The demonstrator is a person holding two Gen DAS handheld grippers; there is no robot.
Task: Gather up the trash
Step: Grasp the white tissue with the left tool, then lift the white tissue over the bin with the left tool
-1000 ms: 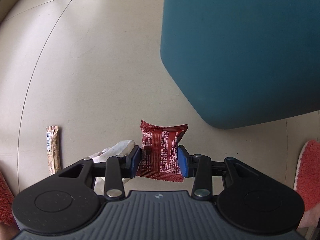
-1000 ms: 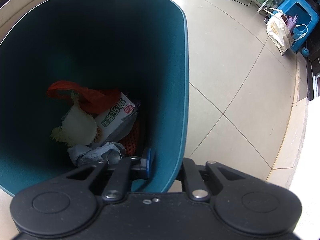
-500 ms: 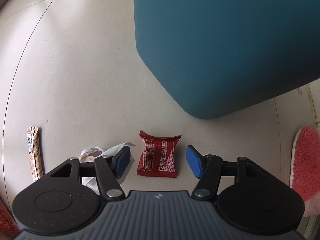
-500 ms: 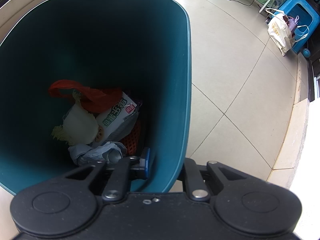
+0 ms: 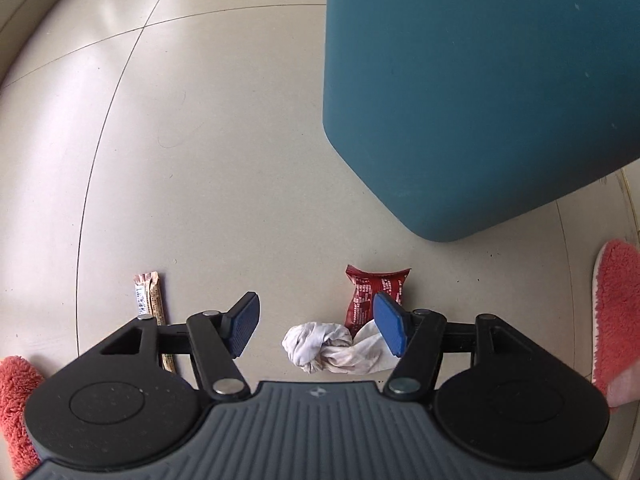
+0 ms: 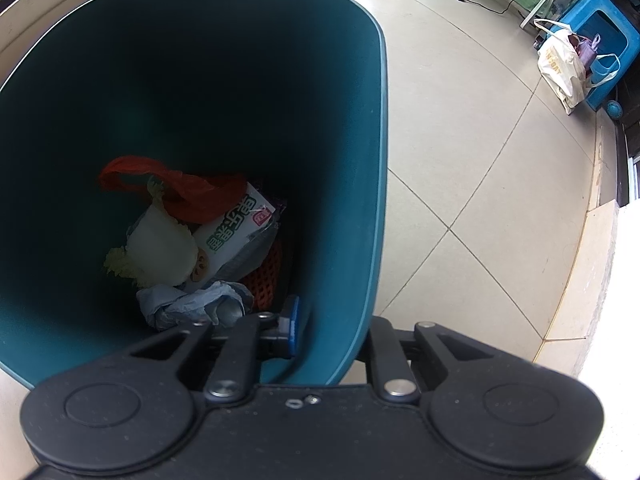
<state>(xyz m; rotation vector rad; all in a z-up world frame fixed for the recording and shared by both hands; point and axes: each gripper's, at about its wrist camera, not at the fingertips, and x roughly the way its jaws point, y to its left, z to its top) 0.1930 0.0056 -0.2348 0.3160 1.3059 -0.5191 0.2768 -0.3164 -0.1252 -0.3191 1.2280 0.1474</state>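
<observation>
Inside the teal bin (image 6: 352, 160) lie a red bag (image 6: 192, 192) and wrappers (image 6: 236, 232).

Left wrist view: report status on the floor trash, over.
Left hand-held gripper open, crumpled tissue between its fingers. Right hand-held gripper clamped on bin rim. Red wrapper and stick packet on floor. Nothing blocking.
</observation>
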